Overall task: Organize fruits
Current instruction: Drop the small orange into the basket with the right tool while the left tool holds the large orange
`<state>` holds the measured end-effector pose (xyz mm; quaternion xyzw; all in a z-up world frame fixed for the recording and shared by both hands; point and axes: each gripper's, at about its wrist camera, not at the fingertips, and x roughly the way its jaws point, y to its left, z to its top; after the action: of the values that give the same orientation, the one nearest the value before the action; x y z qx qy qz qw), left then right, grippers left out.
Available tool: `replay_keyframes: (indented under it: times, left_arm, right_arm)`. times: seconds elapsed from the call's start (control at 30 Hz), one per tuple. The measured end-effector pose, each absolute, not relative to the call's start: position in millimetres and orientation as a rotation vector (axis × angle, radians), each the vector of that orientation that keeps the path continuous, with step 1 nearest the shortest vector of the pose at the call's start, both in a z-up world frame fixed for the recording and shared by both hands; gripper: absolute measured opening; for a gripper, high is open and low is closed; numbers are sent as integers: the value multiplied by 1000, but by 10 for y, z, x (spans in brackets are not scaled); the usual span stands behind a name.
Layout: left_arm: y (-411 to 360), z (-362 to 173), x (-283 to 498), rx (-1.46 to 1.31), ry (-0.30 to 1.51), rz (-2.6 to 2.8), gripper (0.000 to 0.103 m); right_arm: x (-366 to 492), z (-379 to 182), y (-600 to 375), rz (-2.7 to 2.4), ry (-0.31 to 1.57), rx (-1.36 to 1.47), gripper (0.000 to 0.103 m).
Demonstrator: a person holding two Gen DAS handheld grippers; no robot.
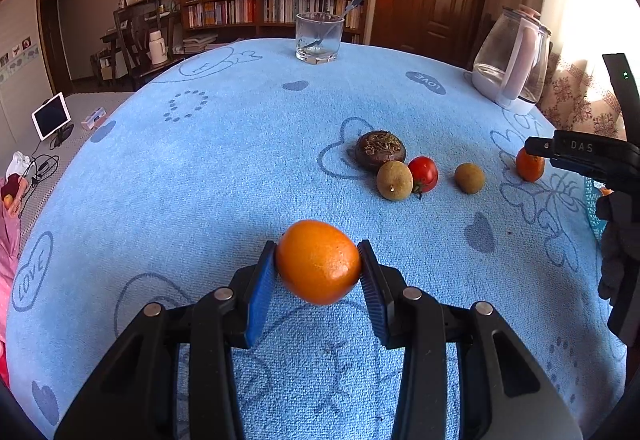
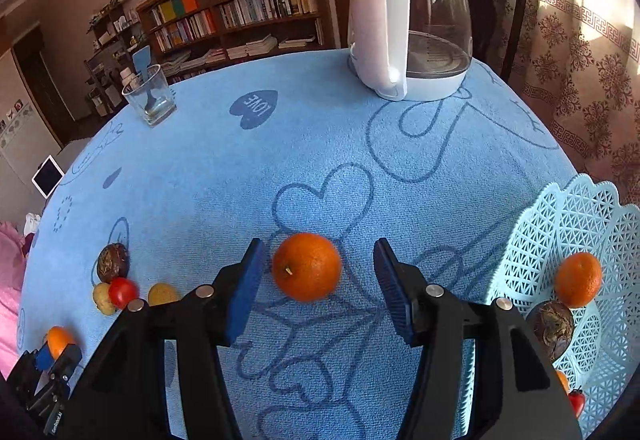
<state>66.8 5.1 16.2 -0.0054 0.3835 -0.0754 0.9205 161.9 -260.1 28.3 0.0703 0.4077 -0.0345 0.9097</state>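
Through the left wrist view, my left gripper (image 1: pixel 319 264) has its blue fingers (image 1: pixel 262 290) clamped on an orange (image 1: pixel 318 262), one pad on each side. Ahead on the blue surface (image 1: pixel 224 168) a dark passion fruit (image 1: pixel 380 150), a longan (image 1: pixel 394 180) and a tomato (image 1: pixel 423 173) sit bunched, touching. A second longan (image 1: pixel 469 178) lies apart to their right, and another orange (image 1: pixel 529 164) sits just in front of the right gripper's body at the edge. A glass (image 1: pixel 319 38) and a kettle (image 1: pixel 510 60) stand at the far side.

Through the right wrist view, my right gripper (image 2: pixel 318 290) holds nothing: its fingers (image 2: pixel 246 290) stand wide on either side of an orange (image 2: pixel 307 266) resting on the surface, clear gaps on both sides. At right, the basket (image 2: pixel 560 216) already holds an orange (image 2: pixel 579 274), a passion fruit (image 2: pixel 554 326) and a tomato (image 2: pixel 576 400).
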Motion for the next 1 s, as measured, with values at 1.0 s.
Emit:
replay_keyframes:
  times: [1.0]
  left_arm:
    - [20,172,627,-4,778,-151,41]
  right_arm:
    - [596,737,-3081,-94,685,236,39]
